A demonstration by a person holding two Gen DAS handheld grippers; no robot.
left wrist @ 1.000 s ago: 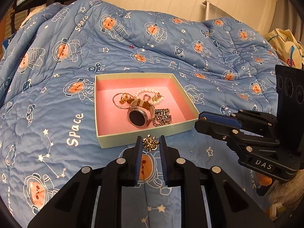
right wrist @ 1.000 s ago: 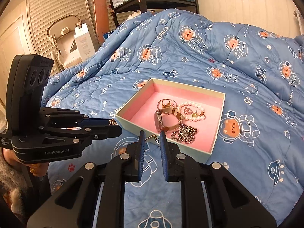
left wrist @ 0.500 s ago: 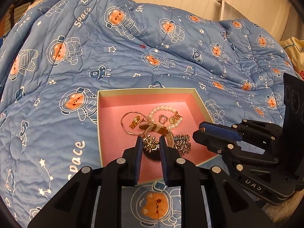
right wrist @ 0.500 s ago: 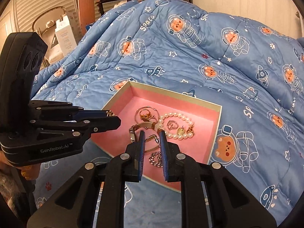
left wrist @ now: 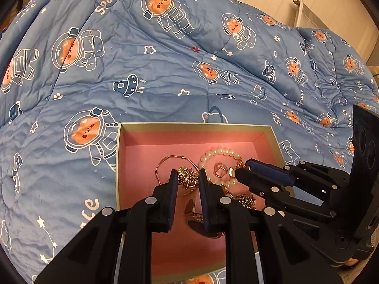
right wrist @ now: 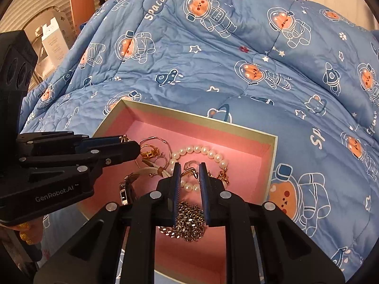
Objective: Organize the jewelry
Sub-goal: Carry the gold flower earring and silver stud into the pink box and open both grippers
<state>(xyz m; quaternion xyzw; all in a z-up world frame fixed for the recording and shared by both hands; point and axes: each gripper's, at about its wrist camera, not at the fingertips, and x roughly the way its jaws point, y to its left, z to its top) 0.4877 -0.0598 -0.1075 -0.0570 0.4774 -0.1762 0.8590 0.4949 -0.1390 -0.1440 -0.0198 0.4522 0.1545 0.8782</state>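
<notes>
Two grippers hang over a pink-lined box (left wrist: 194, 127) on a blue astronaut-print quilt (left wrist: 142, 71). In the left wrist view, the left gripper (left wrist: 187, 179) has its jaws narrowed onto a small gold chain clump (left wrist: 187, 177), held above the box floor beside a thin rose-gold bangle (left wrist: 165, 161). A pearl bracelet (left wrist: 220, 153) lies just right of it, and the right gripper (left wrist: 239, 172) reaches in from the right with a small gold piece (left wrist: 231, 171) at its tip; a watch face (left wrist: 199, 227) shows below the fingers. In the right wrist view, the right gripper (right wrist: 189, 172) sits low over the pearl bracelet (right wrist: 201, 151), its jaws narrow around a small gold clasp piece (right wrist: 189, 169), though whether they actually pinch it I cannot tell. A heap of chunky chain (right wrist: 189, 222) lies beneath, the watch (right wrist: 125, 189) to the left, and the left gripper (right wrist: 128, 146) enters from the left over gold rings (right wrist: 149, 151).
</notes>
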